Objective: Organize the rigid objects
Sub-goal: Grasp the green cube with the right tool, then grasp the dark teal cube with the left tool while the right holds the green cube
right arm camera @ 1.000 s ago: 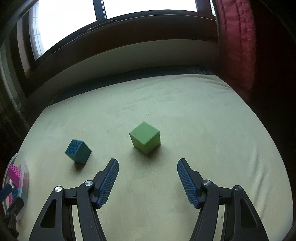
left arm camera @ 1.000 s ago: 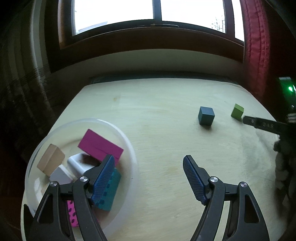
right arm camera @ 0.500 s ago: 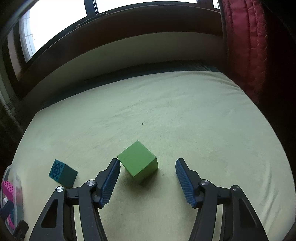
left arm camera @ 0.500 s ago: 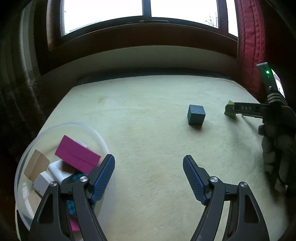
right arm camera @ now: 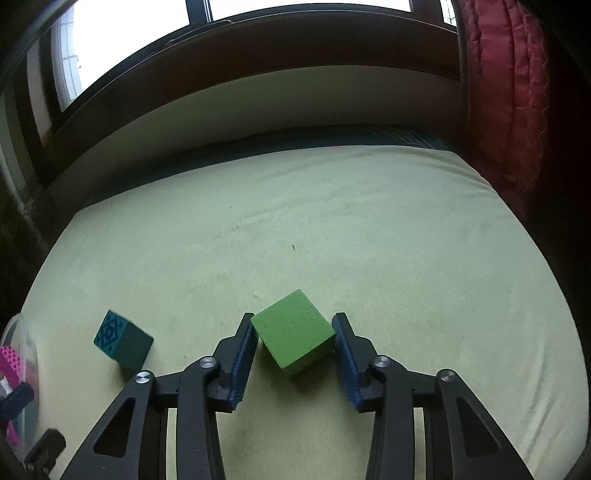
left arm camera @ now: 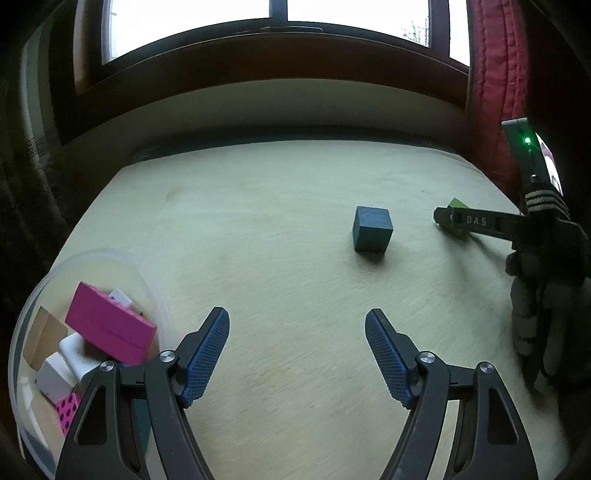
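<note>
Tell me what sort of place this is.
Probably a room in a home: a wood-framed window with a red curtain beside it, and a pale table holding toy blocks and a clear plastic bowl.

A green cube [right arm camera: 293, 334] sits flat on the pale worktop [right arm camera: 332, 229], turned so one corner points forward, its matte top lit brighter than its sides. To its left, well apart, a dark teal cube [right arm camera: 122, 343] rests on the same surface, a blue diamond pattern printed on its left face. At the far left a clear round bowl [left arm camera: 155, 295] holds a jumble of blocks: a long magenta one [left arm camera: 110, 326] tilted on top, white, tan and pink dotted ones beneath.
</note>
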Demonstrator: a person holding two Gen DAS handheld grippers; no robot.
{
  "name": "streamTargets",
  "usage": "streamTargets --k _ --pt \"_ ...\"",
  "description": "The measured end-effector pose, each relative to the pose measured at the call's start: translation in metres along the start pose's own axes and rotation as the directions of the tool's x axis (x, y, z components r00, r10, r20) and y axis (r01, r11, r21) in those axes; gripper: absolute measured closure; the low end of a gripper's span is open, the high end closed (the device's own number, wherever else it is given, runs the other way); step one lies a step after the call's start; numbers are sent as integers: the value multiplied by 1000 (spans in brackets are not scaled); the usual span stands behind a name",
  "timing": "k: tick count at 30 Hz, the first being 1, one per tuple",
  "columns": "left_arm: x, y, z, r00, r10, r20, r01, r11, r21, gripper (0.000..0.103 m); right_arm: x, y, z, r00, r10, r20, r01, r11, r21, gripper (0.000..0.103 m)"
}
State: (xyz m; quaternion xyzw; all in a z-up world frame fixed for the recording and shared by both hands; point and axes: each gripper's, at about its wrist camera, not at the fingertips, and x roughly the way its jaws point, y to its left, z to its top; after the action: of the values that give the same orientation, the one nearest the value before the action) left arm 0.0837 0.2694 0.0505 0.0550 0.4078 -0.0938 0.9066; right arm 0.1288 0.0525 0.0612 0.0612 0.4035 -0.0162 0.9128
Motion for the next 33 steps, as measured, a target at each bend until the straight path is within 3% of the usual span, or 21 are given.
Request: streamTargets --k 14,22,33 --pt "16 -20 19 1000 -25 -9 25 1000 10 26 -51 -26 -45 1000 11 5 -10 998 -62 60" --pt "34 -32 34 999 -26 -26 26 1000 -3 26 -49 -38 -55 998 56 11 -56 998 -23 60" --pt "57 -58 60 1000 -23 -9 23 998 58 27 -52 -42 -58 997 74 11 -74 997 -8 60"
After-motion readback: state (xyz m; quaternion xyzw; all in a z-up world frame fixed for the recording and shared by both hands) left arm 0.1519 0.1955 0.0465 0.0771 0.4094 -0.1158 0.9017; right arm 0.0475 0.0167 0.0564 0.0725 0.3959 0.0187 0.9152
